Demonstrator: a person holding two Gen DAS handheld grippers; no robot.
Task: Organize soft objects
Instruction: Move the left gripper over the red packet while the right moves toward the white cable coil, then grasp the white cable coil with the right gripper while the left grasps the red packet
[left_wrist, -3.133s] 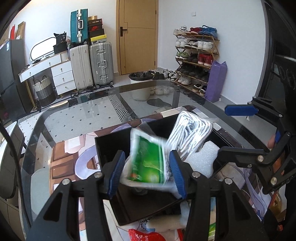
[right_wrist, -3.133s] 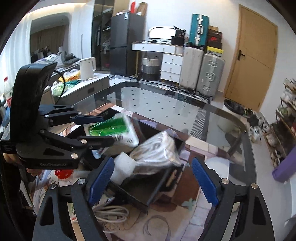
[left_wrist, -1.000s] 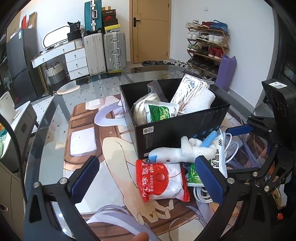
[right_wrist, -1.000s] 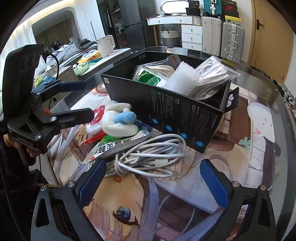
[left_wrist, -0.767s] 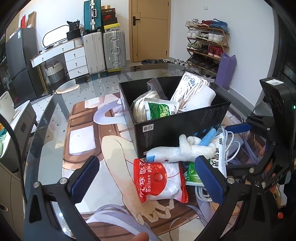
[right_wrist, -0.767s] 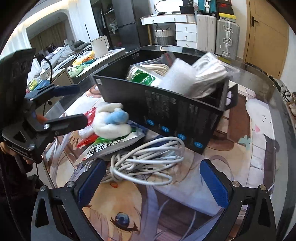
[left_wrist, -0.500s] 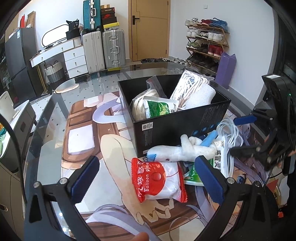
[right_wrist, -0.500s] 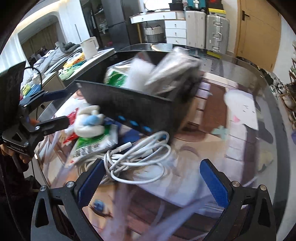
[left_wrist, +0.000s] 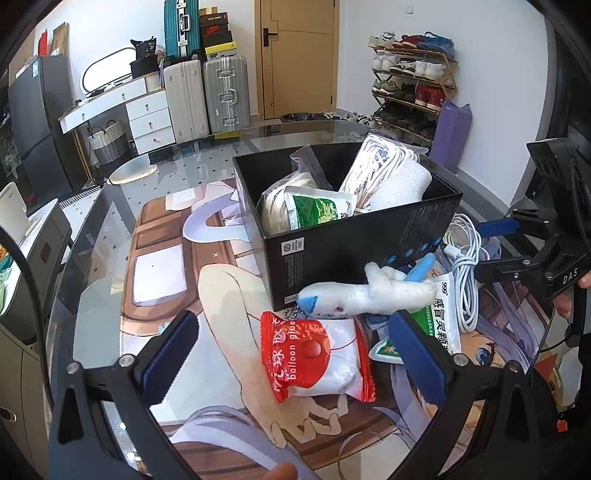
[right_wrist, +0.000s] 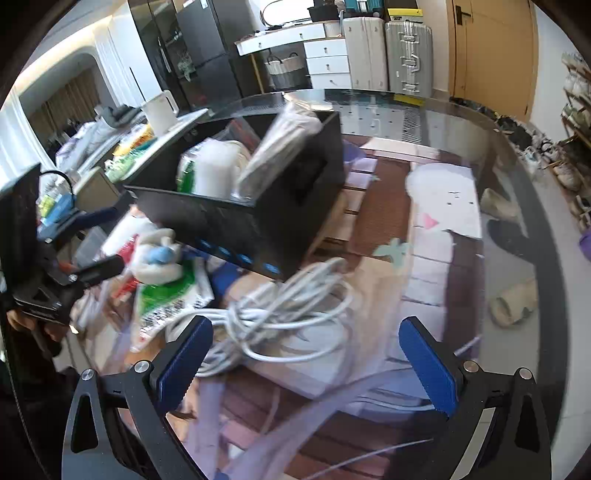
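A black box (left_wrist: 354, 243) (right_wrist: 258, 221) on the glass table holds several bagged soft items, among them a green packet (left_wrist: 317, 210). In front of it lie a red-and-white balloon glue packet (left_wrist: 314, 354), a white-and-blue plush toy (left_wrist: 369, 291) (right_wrist: 159, 258), a green medicine packet (left_wrist: 443, 314) (right_wrist: 166, 295) and a coiled white cable (left_wrist: 461, 258) (right_wrist: 280, 314). My left gripper (left_wrist: 295, 354) is open around the red packet without touching it. My right gripper (right_wrist: 303, 358) (left_wrist: 498, 243) is open just above the cable coil, holding nothing.
The picture mat (left_wrist: 166, 266) covers the glass table (right_wrist: 443, 107), whose curved edge lies to the right in the right wrist view. Slippers (right_wrist: 513, 299) lie on the floor beyond it. Suitcases (left_wrist: 207, 96) and a shoe rack (left_wrist: 410, 77) stand far back.
My left gripper let the green packet go into the box, then drew back over the red packet. My right gripper swung right and lowered toward the cable coil.
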